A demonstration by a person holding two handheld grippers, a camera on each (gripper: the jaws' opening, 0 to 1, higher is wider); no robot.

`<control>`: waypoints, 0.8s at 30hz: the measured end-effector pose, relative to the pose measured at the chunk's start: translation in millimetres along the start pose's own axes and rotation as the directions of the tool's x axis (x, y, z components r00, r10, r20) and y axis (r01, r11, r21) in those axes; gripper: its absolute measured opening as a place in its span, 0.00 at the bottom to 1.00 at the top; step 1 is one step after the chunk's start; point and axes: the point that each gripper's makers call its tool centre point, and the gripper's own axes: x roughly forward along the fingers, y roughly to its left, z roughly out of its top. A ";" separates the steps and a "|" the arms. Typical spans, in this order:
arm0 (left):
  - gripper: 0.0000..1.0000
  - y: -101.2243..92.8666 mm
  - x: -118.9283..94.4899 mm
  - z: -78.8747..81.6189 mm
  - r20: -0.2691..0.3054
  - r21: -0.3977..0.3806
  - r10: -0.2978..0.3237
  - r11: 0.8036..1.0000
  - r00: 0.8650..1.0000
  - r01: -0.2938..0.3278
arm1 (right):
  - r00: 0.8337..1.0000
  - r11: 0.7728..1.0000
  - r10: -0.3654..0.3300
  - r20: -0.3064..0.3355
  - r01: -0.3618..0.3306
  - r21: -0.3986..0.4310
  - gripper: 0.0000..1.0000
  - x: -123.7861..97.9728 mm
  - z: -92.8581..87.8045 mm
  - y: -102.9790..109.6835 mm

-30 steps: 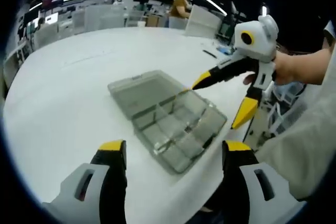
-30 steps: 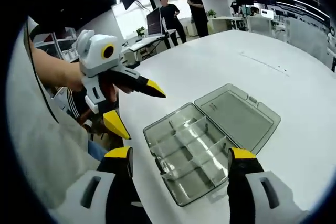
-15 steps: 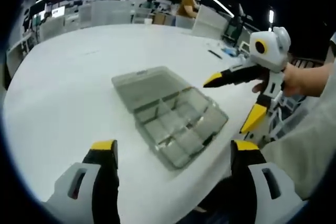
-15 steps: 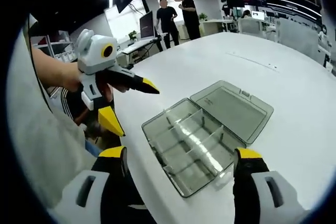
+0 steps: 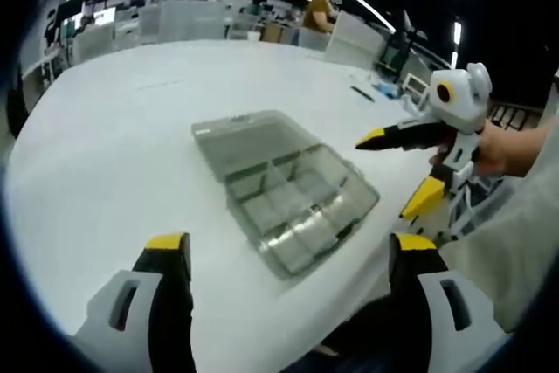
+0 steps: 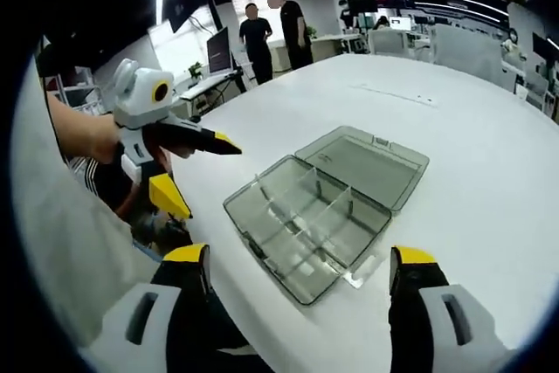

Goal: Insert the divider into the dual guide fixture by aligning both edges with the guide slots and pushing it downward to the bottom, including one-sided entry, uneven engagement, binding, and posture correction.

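Observation:
A clear grey compartment box (image 5: pixel 293 203) lies on the white table (image 5: pixel 113 146) with its lid (image 5: pixel 246 139) folded flat behind it. Thin dividers (image 6: pixel 307 216) stand inside the box (image 6: pixel 301 229), splitting it into several cells. My left gripper (image 5: pixel 288 255) is held open and empty, short of the box's near corner. In that view my right gripper (image 5: pixel 395 174) hangs off the box's right side, open and empty, held by a hand (image 5: pixel 502 148). In the right gripper view my right gripper (image 6: pixel 299 258) is open before the box, and the left gripper (image 6: pixel 201 176) is open at the left.
The table's near edge (image 6: pixel 218 259) runs just below the box. A person's light sleeve (image 6: pixel 61 242) fills the left side. Two people (image 6: pixel 271 28) stand by desks with monitors far behind. Small dark items (image 5: pixel 362 92) lie at the table's far right.
Both grippers have drawn back from the box and stayed open. The right gripper's tip, which reached over the box's corner a second ago, now hangs clear of it.

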 end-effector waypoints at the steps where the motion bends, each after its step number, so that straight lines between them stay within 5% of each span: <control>1: 0.93 0.0 -0.3 -0.1 0.001 -0.002 0.002 1.000 1.000 -0.002 | 1.000 1.000 -0.006 0.002 0.006 0.011 0.82 -0.6 -0.3 -0.8; 24: 0.99 -3.6 -5.9 -4.5 0.029 -0.014 0.057 0.998 0.998 -0.057 | 0.996 0.994 -0.074 0.042 0.070 0.088 0.81 -11.5 -6.8 1.2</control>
